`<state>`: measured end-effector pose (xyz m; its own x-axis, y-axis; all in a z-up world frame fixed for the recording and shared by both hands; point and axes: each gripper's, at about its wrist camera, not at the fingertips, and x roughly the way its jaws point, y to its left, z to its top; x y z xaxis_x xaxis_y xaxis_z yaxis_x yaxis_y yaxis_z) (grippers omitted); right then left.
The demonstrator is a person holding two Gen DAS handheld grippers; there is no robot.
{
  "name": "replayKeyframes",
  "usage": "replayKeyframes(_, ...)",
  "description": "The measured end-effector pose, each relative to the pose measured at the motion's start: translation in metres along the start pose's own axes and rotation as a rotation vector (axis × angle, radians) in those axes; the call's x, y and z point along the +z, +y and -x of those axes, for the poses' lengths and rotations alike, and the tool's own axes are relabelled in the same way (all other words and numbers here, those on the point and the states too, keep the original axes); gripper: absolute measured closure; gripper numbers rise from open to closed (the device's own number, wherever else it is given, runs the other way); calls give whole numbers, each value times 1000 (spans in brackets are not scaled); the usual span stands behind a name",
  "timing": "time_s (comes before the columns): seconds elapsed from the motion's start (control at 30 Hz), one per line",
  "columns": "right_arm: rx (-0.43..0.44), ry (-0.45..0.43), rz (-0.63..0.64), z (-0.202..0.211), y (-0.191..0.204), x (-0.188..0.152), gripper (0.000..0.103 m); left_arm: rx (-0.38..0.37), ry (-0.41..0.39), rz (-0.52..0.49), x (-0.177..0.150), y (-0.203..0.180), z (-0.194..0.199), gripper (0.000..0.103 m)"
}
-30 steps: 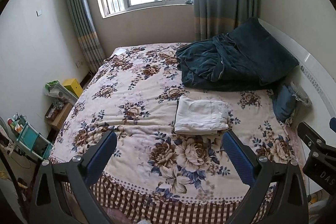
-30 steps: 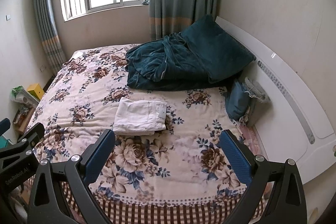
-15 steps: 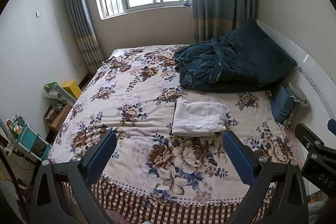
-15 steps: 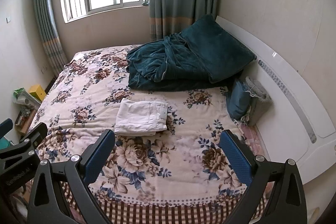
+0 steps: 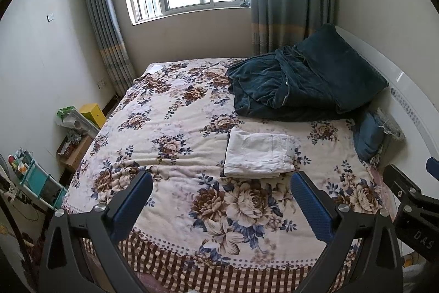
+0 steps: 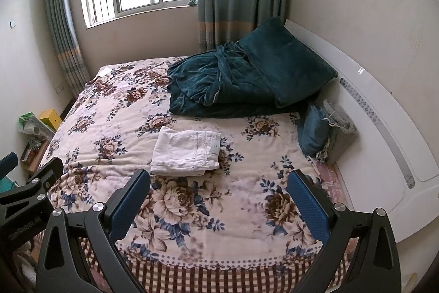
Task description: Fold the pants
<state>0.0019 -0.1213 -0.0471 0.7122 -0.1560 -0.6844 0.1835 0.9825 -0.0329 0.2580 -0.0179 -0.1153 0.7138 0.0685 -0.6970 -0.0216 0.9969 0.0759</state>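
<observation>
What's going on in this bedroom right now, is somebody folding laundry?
A person holds two sets of tongs above the near end of the bed, and neither is touching anything. The left tongs and the right tongs are both open and empty. The white pants already lie folded into a neat rectangle on the floral blanket, just in front of a heap of dark teal bedding. The folding looks finished.

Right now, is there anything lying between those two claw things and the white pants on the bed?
Nothing visible. Only bare floral bedspread separates the open left gripper and open right gripper from the folded white pants. The dark teal blanket lies beyond them.
</observation>
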Motion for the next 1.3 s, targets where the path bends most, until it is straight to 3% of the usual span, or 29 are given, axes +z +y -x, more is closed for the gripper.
replayKeyframes(1.3,4,1,2,-4,-1,2,1,18,-18,15,5,0,9,0)
